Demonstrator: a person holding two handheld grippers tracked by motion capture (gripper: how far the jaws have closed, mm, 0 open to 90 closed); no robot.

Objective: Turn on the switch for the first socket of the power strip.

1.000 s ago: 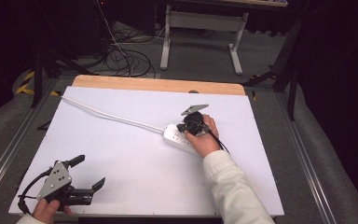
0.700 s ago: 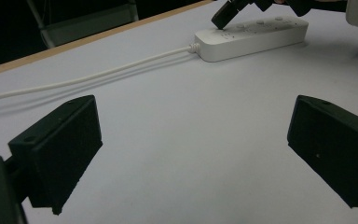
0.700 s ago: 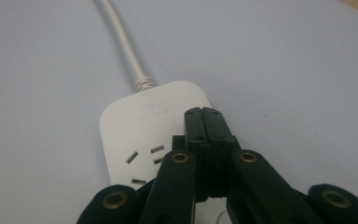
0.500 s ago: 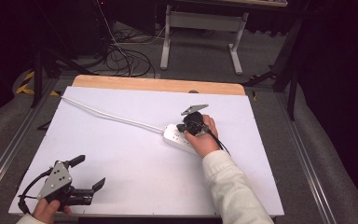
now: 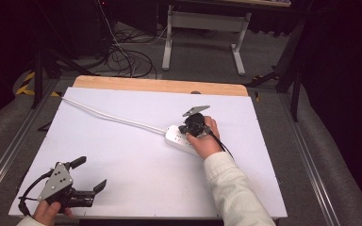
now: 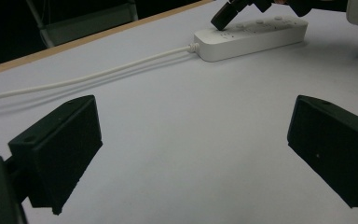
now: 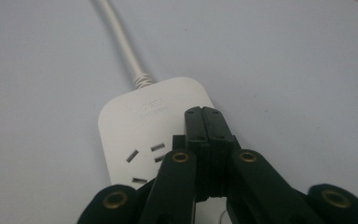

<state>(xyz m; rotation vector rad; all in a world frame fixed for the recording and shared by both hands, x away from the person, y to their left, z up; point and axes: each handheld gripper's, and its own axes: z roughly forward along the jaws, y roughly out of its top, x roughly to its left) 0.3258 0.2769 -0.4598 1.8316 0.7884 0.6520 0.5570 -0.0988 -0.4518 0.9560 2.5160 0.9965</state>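
Note:
A white power strip [image 5: 176,136] lies right of the table's middle, and its white cable [image 5: 113,117] runs off to the far left corner. My right gripper [image 5: 187,129] is shut, with its jaws pressed together and nothing between them. Its tip [image 7: 208,114] rests over the cable end of the power strip [image 7: 140,126], beside a set of socket slots. In the left gripper view, that tip touches the top of the strip [image 6: 251,39]. My left gripper [image 5: 90,173] is open near the front left corner, and its jaws stand wide apart over bare table [image 6: 196,140].
The white table top [image 5: 136,165] ends in a wooden strip [image 5: 160,85] along its far edge. Metal rails run along both sides. On the floor beyond are a white metal stand [image 5: 202,28] and tangled cables [image 5: 122,56].

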